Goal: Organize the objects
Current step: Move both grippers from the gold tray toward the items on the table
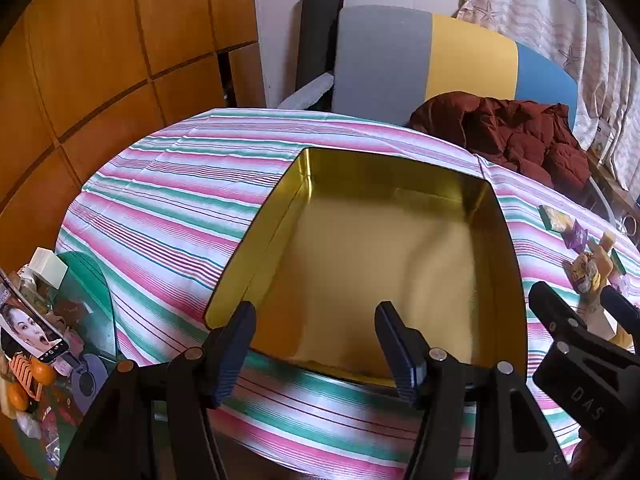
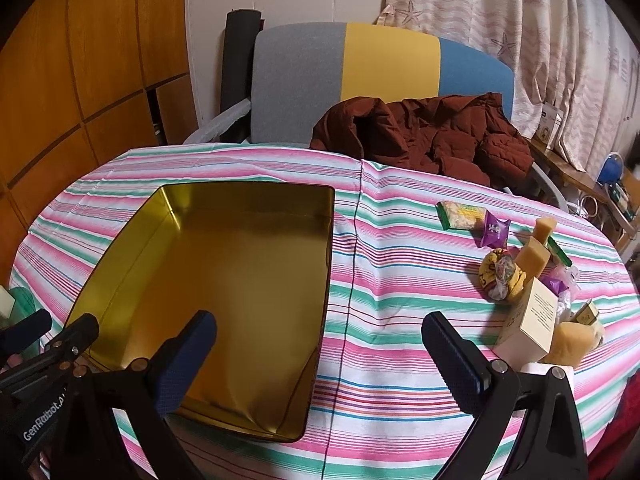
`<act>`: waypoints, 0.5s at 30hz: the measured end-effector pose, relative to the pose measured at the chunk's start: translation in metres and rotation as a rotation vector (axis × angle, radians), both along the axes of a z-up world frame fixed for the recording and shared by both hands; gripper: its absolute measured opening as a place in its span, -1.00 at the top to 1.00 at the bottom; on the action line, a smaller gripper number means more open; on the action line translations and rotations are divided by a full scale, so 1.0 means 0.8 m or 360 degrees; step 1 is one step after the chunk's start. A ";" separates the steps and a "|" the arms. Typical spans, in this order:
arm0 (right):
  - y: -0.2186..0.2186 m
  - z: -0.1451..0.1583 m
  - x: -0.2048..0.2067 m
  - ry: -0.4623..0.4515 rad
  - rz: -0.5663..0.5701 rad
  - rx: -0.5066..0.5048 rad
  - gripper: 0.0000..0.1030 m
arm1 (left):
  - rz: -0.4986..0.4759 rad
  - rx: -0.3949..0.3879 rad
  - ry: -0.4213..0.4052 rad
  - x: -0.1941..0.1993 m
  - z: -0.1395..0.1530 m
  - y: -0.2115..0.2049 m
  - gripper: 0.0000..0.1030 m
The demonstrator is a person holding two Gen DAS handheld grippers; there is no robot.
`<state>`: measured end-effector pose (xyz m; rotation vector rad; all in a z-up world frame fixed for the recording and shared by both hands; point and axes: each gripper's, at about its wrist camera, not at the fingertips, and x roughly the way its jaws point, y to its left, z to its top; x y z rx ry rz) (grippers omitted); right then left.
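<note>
both grippers' jaws stand apart, holding nothing, above the gold tin (image 1: 360, 264) on the striped table (image 2: 400, 280); snacks (image 2: 500, 272) lie beside it.

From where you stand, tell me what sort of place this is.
Most likely a lived-in room at home: a table under a striped tablecloth, a chair with a brown jacket thrown over it, and starfish-print curtains behind.
</note>
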<state>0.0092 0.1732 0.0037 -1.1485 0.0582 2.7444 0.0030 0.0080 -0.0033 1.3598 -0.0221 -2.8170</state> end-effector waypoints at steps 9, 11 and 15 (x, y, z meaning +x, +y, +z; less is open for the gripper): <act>0.008 0.004 0.005 0.0007 -0.0008 -0.0010 -1.00 | -0.0008 -0.0010 -0.0001 0.002 0.000 0.004 -0.22; 0.009 0.004 0.007 0.0011 -0.0009 -0.0008 -1.00 | -0.0007 -0.0011 0.0000 0.002 -0.001 0.005 -0.22; 0.018 0.006 0.012 0.0022 -0.0013 -0.0009 -1.00 | -0.0018 0.0002 -0.0017 0.004 -0.004 0.007 -0.22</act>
